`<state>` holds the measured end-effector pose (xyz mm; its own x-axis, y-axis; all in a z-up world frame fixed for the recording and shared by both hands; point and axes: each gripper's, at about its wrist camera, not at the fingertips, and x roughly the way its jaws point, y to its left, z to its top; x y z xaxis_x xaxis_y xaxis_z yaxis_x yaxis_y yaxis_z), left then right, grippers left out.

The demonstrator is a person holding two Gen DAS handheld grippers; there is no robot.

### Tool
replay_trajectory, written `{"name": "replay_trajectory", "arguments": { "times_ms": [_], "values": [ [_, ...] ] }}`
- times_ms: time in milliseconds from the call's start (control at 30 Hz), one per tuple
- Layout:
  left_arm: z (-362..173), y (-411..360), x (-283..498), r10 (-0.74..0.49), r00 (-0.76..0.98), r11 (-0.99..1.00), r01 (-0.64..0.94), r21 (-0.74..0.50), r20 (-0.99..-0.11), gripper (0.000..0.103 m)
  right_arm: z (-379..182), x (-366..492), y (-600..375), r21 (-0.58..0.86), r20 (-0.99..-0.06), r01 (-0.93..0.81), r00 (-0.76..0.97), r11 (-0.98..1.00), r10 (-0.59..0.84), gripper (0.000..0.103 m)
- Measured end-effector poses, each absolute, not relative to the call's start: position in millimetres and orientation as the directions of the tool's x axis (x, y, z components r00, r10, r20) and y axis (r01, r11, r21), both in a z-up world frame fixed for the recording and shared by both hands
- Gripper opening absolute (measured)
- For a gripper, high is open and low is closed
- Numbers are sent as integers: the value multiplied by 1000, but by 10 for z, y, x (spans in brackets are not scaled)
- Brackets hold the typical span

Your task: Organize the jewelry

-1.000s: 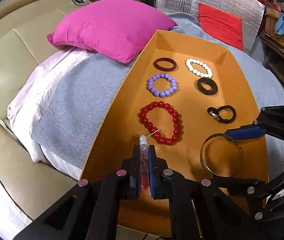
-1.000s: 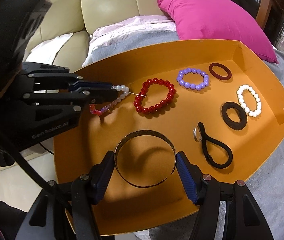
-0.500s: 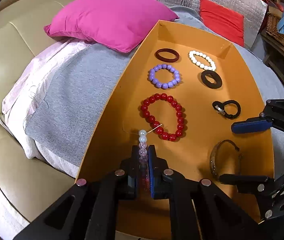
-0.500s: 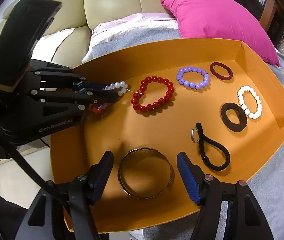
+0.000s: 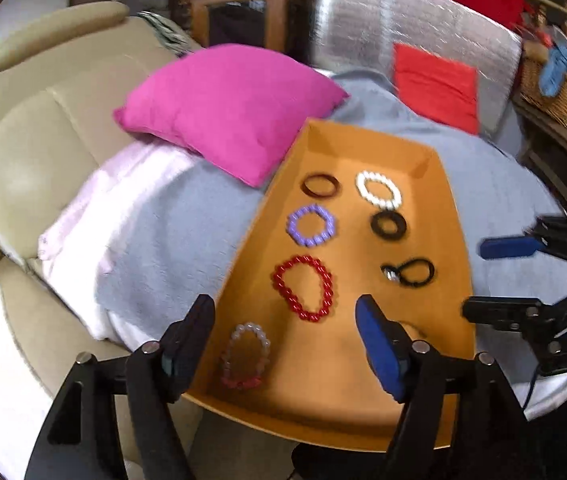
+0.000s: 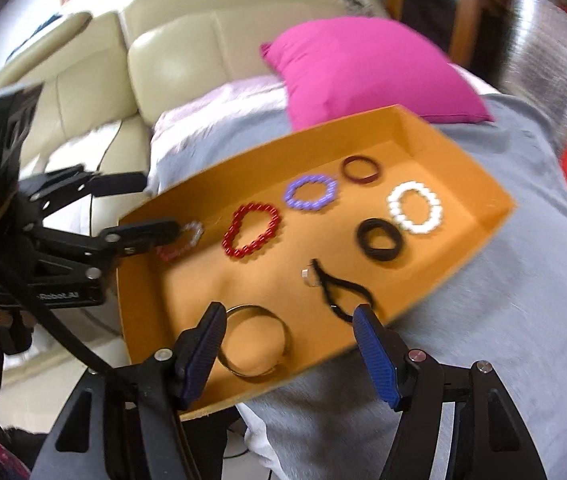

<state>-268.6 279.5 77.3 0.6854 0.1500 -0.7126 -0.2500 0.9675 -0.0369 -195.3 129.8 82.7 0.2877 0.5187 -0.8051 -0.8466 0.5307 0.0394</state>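
An orange tray (image 5: 455,280) (image 6: 463,160) lies on a grey blanket and holds several bracelets and hair ties. A clear-and-pink bead bracelet (image 5: 245,354) (image 6: 181,242) lies at the tray's near left corner, between my open left gripper's fingers (image 5: 283,344). Beyond it lie a red bead bracelet (image 5: 303,288) (image 6: 251,230), a purple one (image 5: 310,225) (image 6: 311,192) and a dark red ring (image 5: 320,186). A metal bangle (image 6: 253,340) lies flat in the tray in front of my open, empty right gripper (image 6: 287,354). The left gripper (image 6: 139,206) shows at the left of the right wrist view, the right gripper (image 5: 499,278) at the right of the left wrist view.
A white bead bracelet (image 5: 378,189) (image 6: 415,208), a black ring (image 5: 388,225) (image 6: 379,240) and a black hair tie with a metal charm (image 5: 409,272) (image 6: 335,284) lie on the tray's right side. A pink cushion (image 5: 227,104) and a cream sofa (image 5: 15,140) lie beyond.
My left gripper has opened and let the clear-and-pink bracelet drop into the tray. My right gripper released the bangle earlier. Both grippers have pulled back and up.
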Motion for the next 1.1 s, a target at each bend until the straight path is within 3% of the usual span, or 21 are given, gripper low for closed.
{"name": "replay_trajectory", "arguments": {
  "times_ms": [233, 500, 633, 1100],
  "values": [
    [1166, 2723, -2897, 234, 694, 943, -332, -14, -681, 74, 1242, -2100, 981, 51, -734, -785, 389, 618, 556, 72],
    [1723, 2485, -3155, 371, 739, 916, -391, 92, -563, 75, 1579, -2294, 737, 109, -651, -712, 476, 694, 591, 74],
    [1946, 2352, -3274, 419, 764, 902, -411, 130, -490, 84, 1698, -2386, 649, 121, -628, -690, 503, 713, 594, 74],
    [2227, 2100, -3403, 481, 763, 874, -457, 166, -432, 86, 2020, -2564, 299, 164, -601, -574, 586, 802, 543, 74]
  ]
}}
